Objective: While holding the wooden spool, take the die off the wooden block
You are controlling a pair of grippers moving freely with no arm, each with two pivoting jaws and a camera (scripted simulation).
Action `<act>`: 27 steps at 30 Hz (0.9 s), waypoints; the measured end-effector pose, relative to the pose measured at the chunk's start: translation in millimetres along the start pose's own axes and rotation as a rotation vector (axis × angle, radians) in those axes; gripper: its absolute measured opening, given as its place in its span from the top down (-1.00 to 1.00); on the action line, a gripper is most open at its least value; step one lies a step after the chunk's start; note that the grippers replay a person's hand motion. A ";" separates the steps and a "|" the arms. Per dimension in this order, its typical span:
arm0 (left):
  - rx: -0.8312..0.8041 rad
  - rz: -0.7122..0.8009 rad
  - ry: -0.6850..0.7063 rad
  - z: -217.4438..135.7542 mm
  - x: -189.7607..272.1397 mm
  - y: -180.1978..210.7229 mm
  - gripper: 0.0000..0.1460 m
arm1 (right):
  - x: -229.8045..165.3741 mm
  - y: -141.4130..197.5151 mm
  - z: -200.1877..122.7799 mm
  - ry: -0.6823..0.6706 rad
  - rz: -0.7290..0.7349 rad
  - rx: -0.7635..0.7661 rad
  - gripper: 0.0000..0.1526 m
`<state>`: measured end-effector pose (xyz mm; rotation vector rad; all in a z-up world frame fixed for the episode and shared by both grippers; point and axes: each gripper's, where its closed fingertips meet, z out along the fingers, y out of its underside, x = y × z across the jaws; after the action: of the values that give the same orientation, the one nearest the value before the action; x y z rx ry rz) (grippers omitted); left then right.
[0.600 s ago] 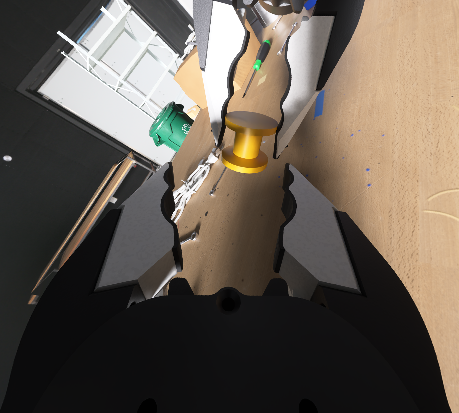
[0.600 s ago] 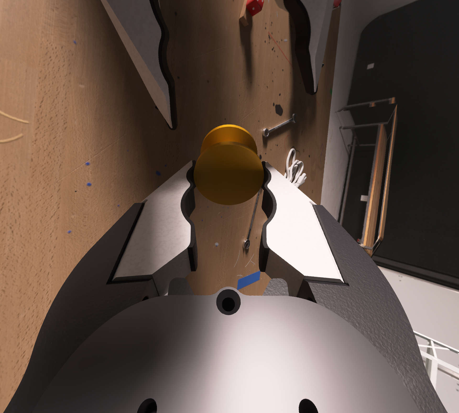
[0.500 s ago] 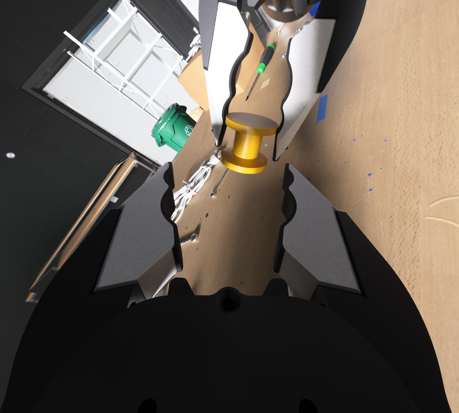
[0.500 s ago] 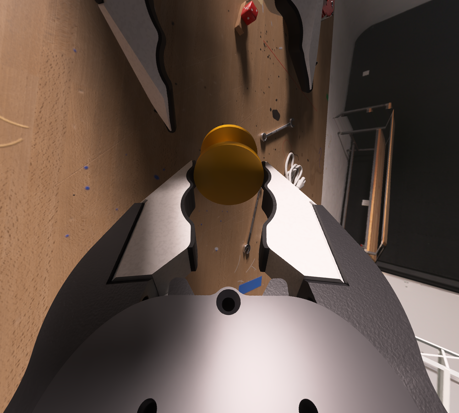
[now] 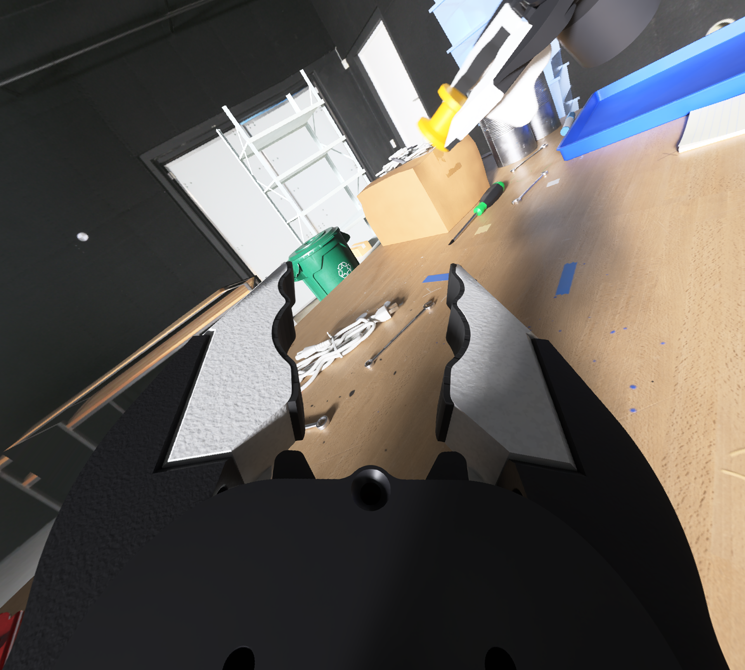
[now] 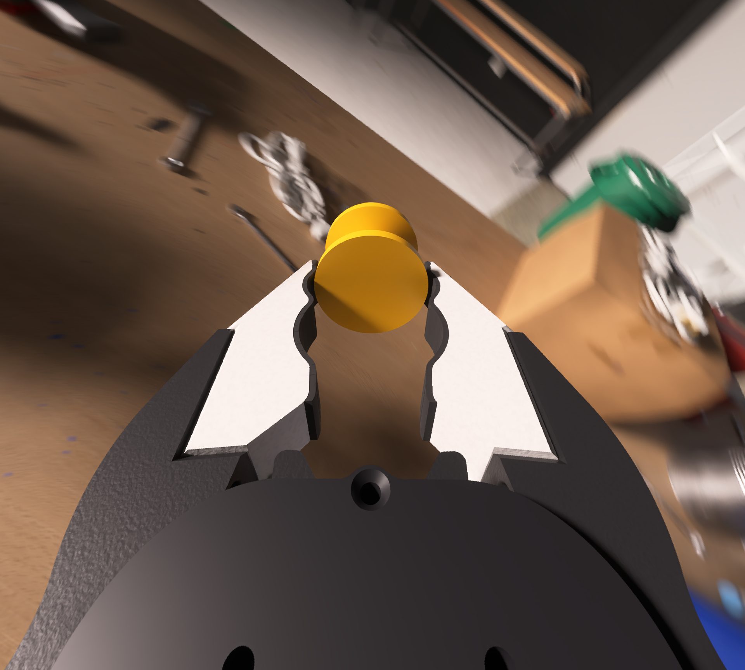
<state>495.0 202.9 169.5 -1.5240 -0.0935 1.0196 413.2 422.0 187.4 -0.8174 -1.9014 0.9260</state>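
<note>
My right gripper [image 6: 371,267] is shut on the yellow wooden spool [image 6: 370,279], gripping its near flange between the fingertips, well above the table. In the left wrist view the right gripper [image 5: 455,122] shows at the upper right, raised high, with the spool [image 5: 440,118] at its tips. My left gripper [image 5: 370,271] is open and empty, low over the wooden table [image 5: 604,328]. The die and the wooden block are not in view in either frame. The right wrist view is blurred by motion.
A cardboard box [image 5: 419,199], a green-handled screwdriver [image 5: 477,211], wrenches [image 5: 399,332], a white cable bundle [image 5: 338,340], metal cans [image 5: 512,138] and a blue tray [image 5: 653,94] lie on the table. A green bin [image 5: 326,263] stands beyond the edge. The box [image 6: 604,312] is close right of the spool.
The right gripper has lifted the spool up and away and swung round; the die and block have left its view. The left gripper has stayed open and now looks along the table.
</note>
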 end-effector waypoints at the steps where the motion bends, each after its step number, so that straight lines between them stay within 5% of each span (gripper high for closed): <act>1: 0.000 -0.003 0.002 0.2 0.5 0.5 -0.02 | 22.3 18.1 -3.7 0.069 0.057 -0.059 0.32; 6: -0.013 -0.035 0.019 2.2 3.6 4.0 0.06 | 67.5 90.6 -6.1 0.100 0.343 -0.219 0.32; 13: -0.019 -0.093 0.039 3.8 6.0 9.2 0.10 | 61.5 150.9 4.9 0.097 0.296 -0.500 0.32; 19: -0.033 -0.122 0.067 5.7 11.7 12.5 0.13 | 46.8 155.5 13.5 0.059 0.208 -0.559 0.32; 24: -0.029 -0.177 0.036 1.2 -2.2 8.4 0.16 | 52.3 126.3 10.6 0.117 0.151 -0.450 0.32; 27: -0.058 -0.323 -0.094 -12.4 -42.3 10.7 0.24 | 56.1 94.4 3.8 0.157 0.108 -0.312 0.32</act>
<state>471.9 165.8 181.5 -1.4555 -0.4249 0.8341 403.1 514.8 129.4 -1.1525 -1.9031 0.6138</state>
